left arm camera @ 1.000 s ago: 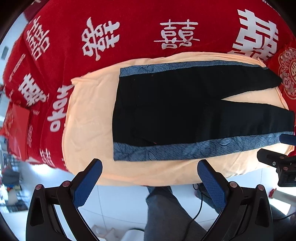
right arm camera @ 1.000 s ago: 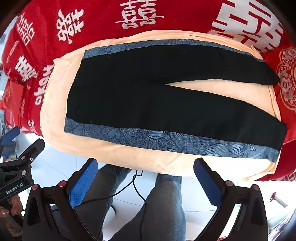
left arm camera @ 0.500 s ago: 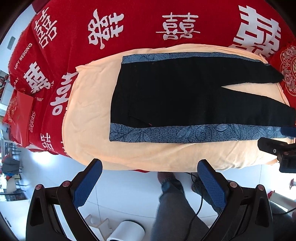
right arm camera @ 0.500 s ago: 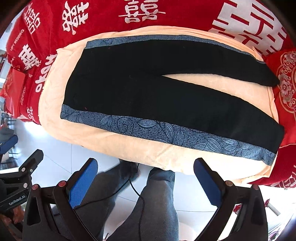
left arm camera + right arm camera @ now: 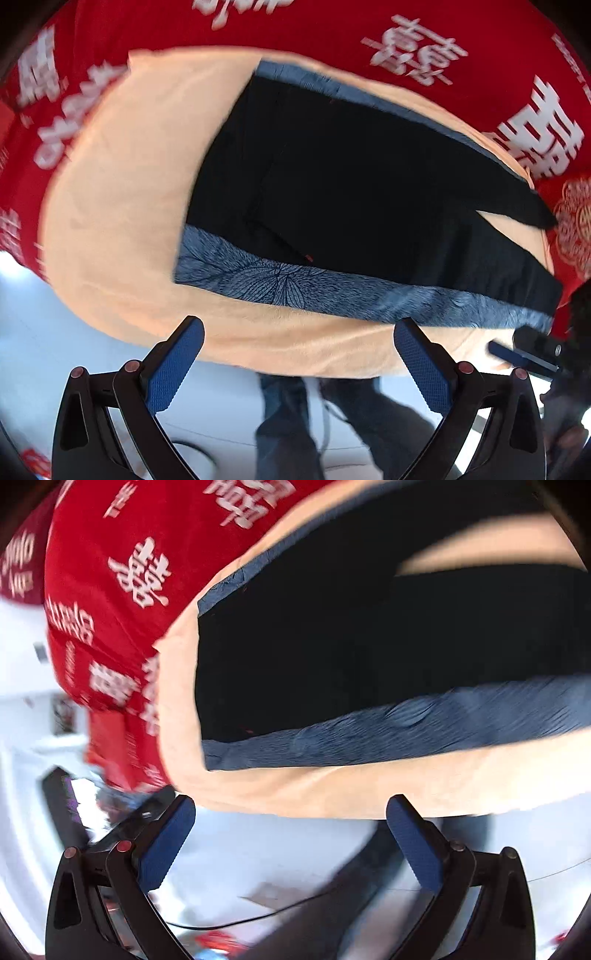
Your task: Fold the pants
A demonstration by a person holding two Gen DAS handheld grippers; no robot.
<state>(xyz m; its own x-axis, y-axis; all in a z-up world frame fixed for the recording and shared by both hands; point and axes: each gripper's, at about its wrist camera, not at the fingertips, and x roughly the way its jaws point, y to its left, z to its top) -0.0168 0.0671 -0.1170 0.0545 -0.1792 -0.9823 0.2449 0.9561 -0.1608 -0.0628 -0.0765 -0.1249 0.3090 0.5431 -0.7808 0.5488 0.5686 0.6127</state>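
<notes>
Red cloth with white printed characters covers the tabletop, draping off its near edge toward a pale, glossy floor. Over the red lies one peach fleece blanket, soft-napped, rounded at its corners, its front edge hanging past the tabletop.

One pair of pants lies flat on the blanket, spread full length. Fabric plain black, matte. Two blue-grey side stripes with a leaf-vein print: one along the near edge, one along the far edge. Waist end toward the left, cut straight. Two legs run off to the right, parting in a narrow V where peach shows through. A faint diagonal seam and a small red mark sit near the waist.

Left gripper hovers off the blanket's front edge, jaws spread wide, nothing between them; two blue, cross-hatched pads on black arms. Right gripper likewise wide apart and empty, short of the blanket edge near the waist corner; right-wrist view heavily motion-blurred.

A person's legs in dark trousers stand below the tabletop. One thin black cable trails across the floor.
</notes>
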